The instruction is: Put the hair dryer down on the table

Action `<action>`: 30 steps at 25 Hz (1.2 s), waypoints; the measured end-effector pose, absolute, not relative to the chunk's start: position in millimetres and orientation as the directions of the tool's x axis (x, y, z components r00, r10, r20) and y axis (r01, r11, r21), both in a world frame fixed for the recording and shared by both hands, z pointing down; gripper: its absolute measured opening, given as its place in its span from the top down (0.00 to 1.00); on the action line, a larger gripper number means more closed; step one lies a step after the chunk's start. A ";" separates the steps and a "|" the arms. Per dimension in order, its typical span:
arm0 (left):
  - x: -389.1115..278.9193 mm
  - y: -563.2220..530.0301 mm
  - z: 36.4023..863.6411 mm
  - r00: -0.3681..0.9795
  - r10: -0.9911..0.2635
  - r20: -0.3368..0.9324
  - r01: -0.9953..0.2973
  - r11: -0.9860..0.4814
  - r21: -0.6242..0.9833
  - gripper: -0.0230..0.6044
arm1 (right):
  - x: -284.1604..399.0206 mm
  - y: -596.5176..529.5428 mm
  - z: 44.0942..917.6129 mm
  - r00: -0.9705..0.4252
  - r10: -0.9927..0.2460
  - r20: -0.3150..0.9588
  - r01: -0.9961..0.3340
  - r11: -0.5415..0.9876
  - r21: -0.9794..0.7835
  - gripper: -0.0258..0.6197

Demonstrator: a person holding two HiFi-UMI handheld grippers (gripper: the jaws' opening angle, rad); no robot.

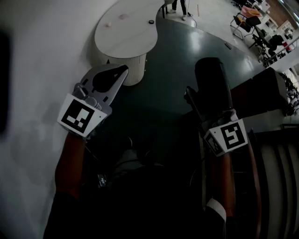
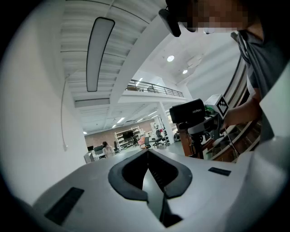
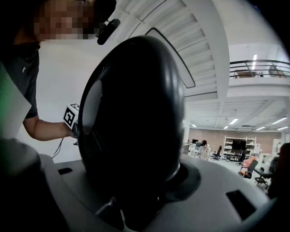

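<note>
The black hair dryer [image 1: 212, 77] is held in the air over the dark floor, with my right gripper [image 1: 208, 103] shut on it. In the right gripper view the hair dryer's round body [image 3: 131, 113] fills the space between the jaws and hides their tips. My left gripper [image 1: 122, 70] is at the left, shut and empty, its tips pointing toward the white curved table [image 1: 133, 39]. In the left gripper view the left gripper's [image 2: 147, 154] jaws meet at a point with nothing between them, and the hair dryer [image 2: 192, 113] shows beyond them at the right.
The table stands on a ribbed white base [image 1: 133, 67], with a small dark object [image 1: 151, 21] and a pale one [image 1: 122, 16] on top. A person's legs [image 1: 180, 7] stand at the far edge. Chairs [image 1: 245, 21] and dark furniture [image 1: 264, 91] fill the right side.
</note>
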State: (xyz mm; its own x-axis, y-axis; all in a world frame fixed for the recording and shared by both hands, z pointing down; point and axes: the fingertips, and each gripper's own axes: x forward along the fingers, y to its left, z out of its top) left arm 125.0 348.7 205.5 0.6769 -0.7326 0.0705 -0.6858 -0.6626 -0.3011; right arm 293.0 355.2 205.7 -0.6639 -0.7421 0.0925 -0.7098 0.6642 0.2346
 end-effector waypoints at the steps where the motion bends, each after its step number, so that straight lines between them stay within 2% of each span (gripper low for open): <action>1: 127.9 349.4 201.1 0.682 -0.728 0.065 -0.677 -0.663 -0.319 0.96 | 292.9 356.1 205.3 -0.657 -0.748 0.094 -0.712 0.656 0.252 0.61; 8: 127.3 352.6 175.5 0.687 -0.726 0.044 -0.675 -0.659 -0.332 0.96 | 283.1 363.5 192.9 -0.660 -0.744 0.104 -0.703 0.660 0.266 0.61; 13: 64.2 337.6 195.2 0.677 -0.734 0.045 -0.688 -0.654 -0.313 0.96 | 222.9 348.9 208.1 -0.665 -0.739 0.108 -0.700 0.667 0.253 0.61; 18: 33.6 329.3 202.9 0.681 -0.730 0.063 -0.682 -0.663 -0.309 0.96 | 194.5 339.0 210.5 -0.664 -0.741 0.105 -0.707 0.667 0.236 0.61; 30: 14.2 309.6 206.7 0.700 -0.712 0.052 -0.674 -0.683 -0.280 0.96 | 174.2 321.8 205.4 -0.655 -0.750 0.094 -0.725 0.659 0.198 0.61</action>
